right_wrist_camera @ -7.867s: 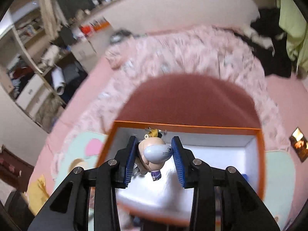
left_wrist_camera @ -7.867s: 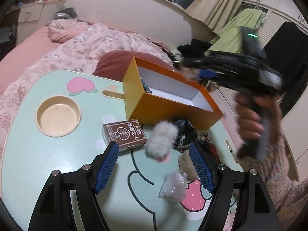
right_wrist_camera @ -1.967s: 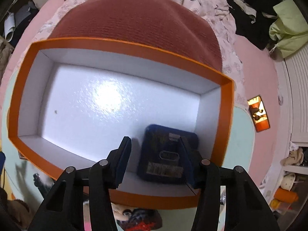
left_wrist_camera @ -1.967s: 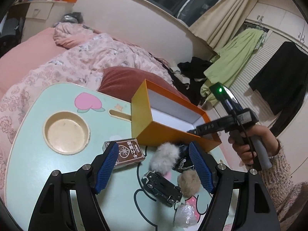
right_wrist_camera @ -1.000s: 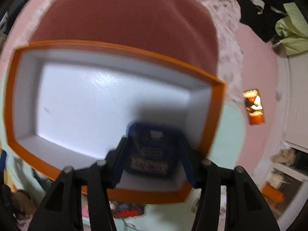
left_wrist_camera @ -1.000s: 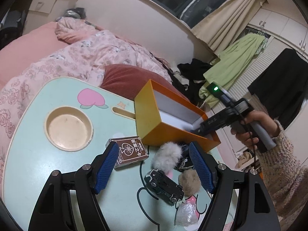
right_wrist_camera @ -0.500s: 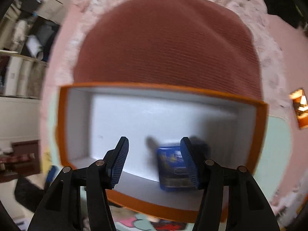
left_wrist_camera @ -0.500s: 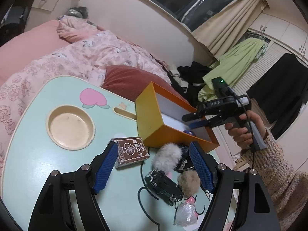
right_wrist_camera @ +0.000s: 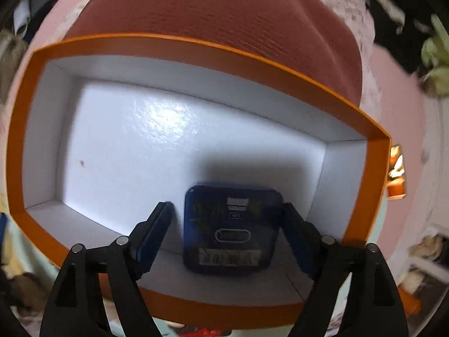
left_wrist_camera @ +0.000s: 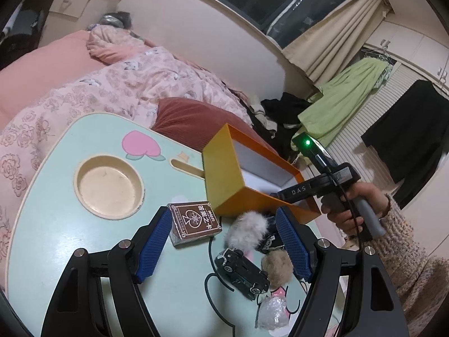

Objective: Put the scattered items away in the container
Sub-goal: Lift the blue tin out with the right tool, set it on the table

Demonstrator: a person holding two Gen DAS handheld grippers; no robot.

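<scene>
Orange cardboard fills my right wrist view: the box [right_wrist_camera: 196,46] lies open under my right gripper [right_wrist_camera: 226,221], which points down into it. Its jaws are opening, and the blue tin [right_wrist_camera: 230,233] lies flat on the white floor between them, in the near right corner of the box; I see a gap on the left pad's side, and on the right the pad looks just beside the tin's edge without pressing. Beyond the box's far wall is a dark red cushion [right_wrist_camera: 219,11].

From my left wrist view, the left gripper [left_wrist_camera: 223,241] hangs wide apart with nothing between its pads, above a mint-green table [left_wrist_camera: 50,224]. Just ahead of its left pad lies a brown card pack [left_wrist_camera: 193,221]. Ahead of the right pad sits a white fur pom-pom [left_wrist_camera: 247,230], with a tan pom-pom [left_wrist_camera: 276,266] nearer that pad. A black toy car [left_wrist_camera: 244,271] lies between the pads, closer to me than the pom-poms, and a crumpled clear wrapper [left_wrist_camera: 273,313] is nearer still. The box stands beyond the card pack, and the person's hand [left_wrist_camera: 350,210] holds the right gripper over its far end.
</scene>
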